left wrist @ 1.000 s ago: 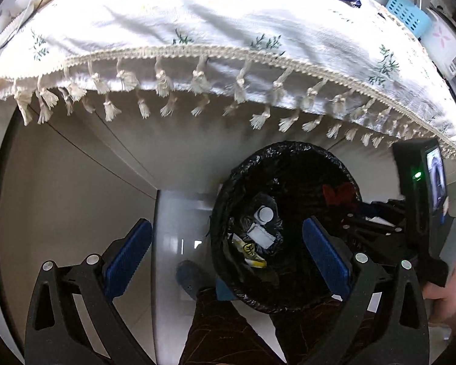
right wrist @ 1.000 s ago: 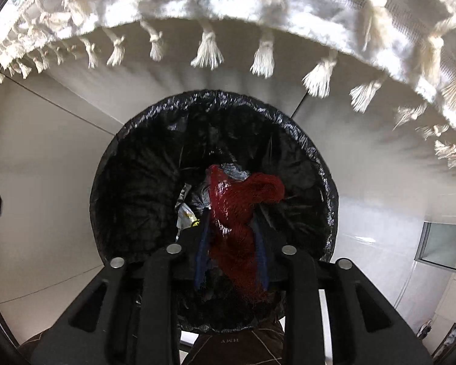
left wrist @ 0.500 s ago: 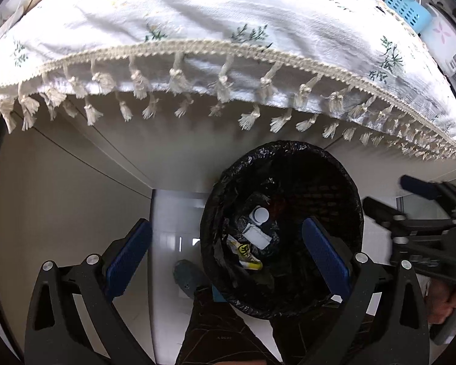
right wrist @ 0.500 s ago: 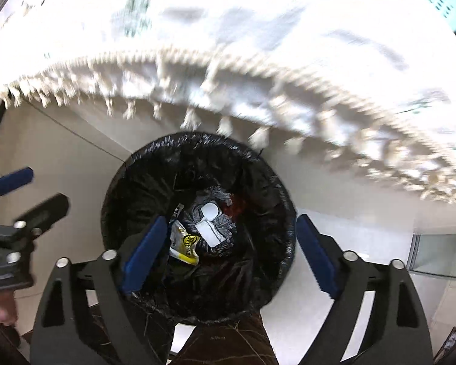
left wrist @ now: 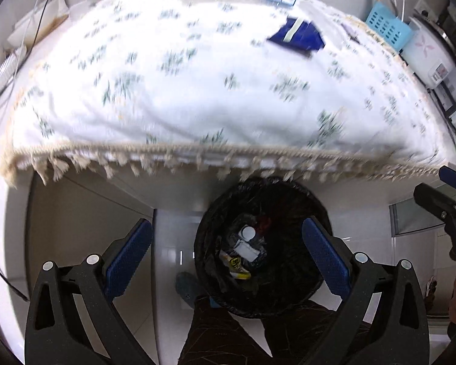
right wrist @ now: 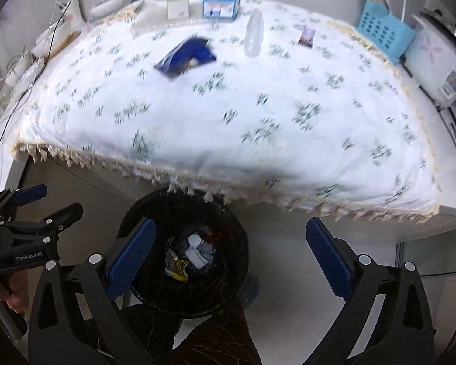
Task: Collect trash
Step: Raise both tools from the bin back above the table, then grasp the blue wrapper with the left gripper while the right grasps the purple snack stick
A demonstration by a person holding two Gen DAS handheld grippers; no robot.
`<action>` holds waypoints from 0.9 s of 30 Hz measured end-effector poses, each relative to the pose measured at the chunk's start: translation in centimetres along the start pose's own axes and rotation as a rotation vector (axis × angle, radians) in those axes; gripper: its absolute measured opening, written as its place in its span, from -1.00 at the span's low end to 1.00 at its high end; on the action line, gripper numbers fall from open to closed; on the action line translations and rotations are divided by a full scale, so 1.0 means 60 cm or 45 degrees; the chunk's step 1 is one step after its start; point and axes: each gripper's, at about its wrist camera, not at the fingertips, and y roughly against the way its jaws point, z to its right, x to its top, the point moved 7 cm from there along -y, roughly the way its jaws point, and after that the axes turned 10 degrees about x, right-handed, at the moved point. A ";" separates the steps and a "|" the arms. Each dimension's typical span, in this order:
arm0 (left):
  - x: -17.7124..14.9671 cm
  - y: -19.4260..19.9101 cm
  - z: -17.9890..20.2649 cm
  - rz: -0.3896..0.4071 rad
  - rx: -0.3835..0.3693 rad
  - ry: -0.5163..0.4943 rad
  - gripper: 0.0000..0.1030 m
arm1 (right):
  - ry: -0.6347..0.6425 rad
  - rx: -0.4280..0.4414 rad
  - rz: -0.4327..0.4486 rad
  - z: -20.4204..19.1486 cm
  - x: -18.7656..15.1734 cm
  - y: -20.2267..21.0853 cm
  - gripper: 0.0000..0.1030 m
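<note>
Blue-padded fingers (left wrist: 325,251) of left gripper (left wrist: 226,251) and right gripper (right wrist: 231,251) spread wide, holding nothing.
Round black-lined trash bin (right wrist: 228,298): white cap (right wrist: 194,239), yellow wrapper (right wrist: 177,269), red scrap (left wrist: 264,222).

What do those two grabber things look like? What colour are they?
Both the left gripper and the right gripper are black plastic frames with triangle cut-outs and shiny silver bolts. Each finger carries a ridged blue pad. White lettering, "GenRobot.AI", marks the left one's side.

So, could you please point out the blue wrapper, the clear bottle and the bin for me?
blue wrapper (right wrist: 185,56), right wrist view, middle of the flattened pack.
clear bottle (right wrist: 253,35), right wrist view, middle of its body, lying on the cloth.
bin (left wrist: 314,210), left wrist view, right side of the black-lined rim.
</note>
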 end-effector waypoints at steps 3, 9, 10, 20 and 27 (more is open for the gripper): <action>0.029 0.029 0.007 0.035 -0.004 -0.003 0.88 | -0.013 -0.011 0.026 0.012 0.017 0.016 0.85; 0.090 0.058 0.030 0.072 -0.021 -0.028 0.88 | -0.053 -0.028 0.093 0.053 0.076 0.055 0.85; 0.102 0.061 0.035 0.080 -0.023 -0.031 0.88 | -0.056 -0.034 0.100 0.060 0.084 0.056 0.85; 0.214 0.042 0.083 0.093 -0.029 -0.094 0.86 | -0.081 -0.060 0.125 0.128 0.194 0.030 0.85; 0.278 -0.009 0.113 0.047 -0.039 -0.136 0.82 | -0.128 -0.034 0.085 0.175 0.267 -0.023 0.85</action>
